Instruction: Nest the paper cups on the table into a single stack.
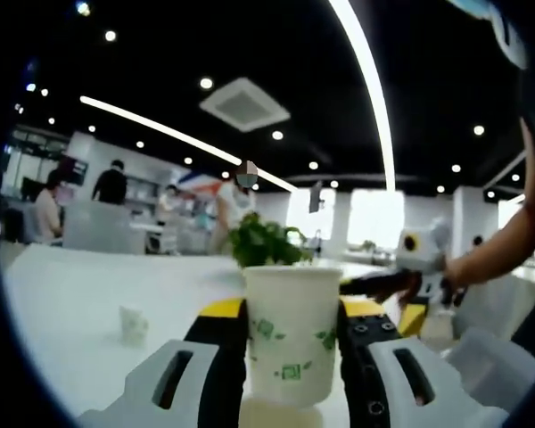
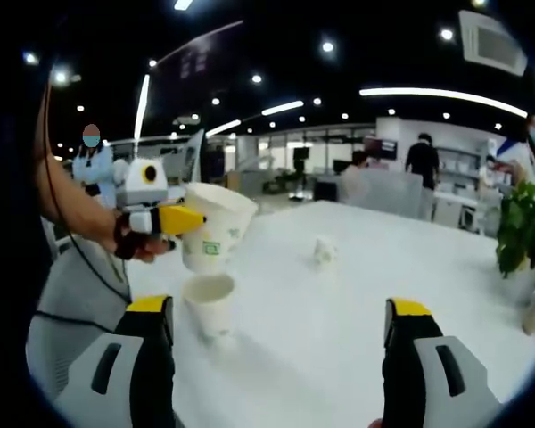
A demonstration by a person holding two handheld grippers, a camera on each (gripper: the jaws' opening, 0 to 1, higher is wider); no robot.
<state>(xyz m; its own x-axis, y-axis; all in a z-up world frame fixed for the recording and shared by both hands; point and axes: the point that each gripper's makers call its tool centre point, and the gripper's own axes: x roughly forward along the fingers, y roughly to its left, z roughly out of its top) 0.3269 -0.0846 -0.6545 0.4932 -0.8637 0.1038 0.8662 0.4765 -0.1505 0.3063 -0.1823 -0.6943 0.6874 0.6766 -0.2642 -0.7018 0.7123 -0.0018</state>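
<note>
A white cup (image 1: 291, 332) with green marks sits clamped between the left gripper's (image 1: 292, 334) yellow-tipped fingers (image 1: 221, 308), lifted off the table (image 1: 71, 303). Seen from the right gripper view, it hangs tilted just above a second cup (image 2: 209, 303) standing upright on the white table. The right gripper (image 2: 276, 321) hovers nearby, fingers (image 2: 148, 305) spread wide, nothing between them. A small crumpled white object (image 2: 323, 249) lies farther out. A leafy plant (image 1: 263, 241) stands at the table's far edge. Beyond is an open office, dark ceiling with strip lights, people standing around.
</note>
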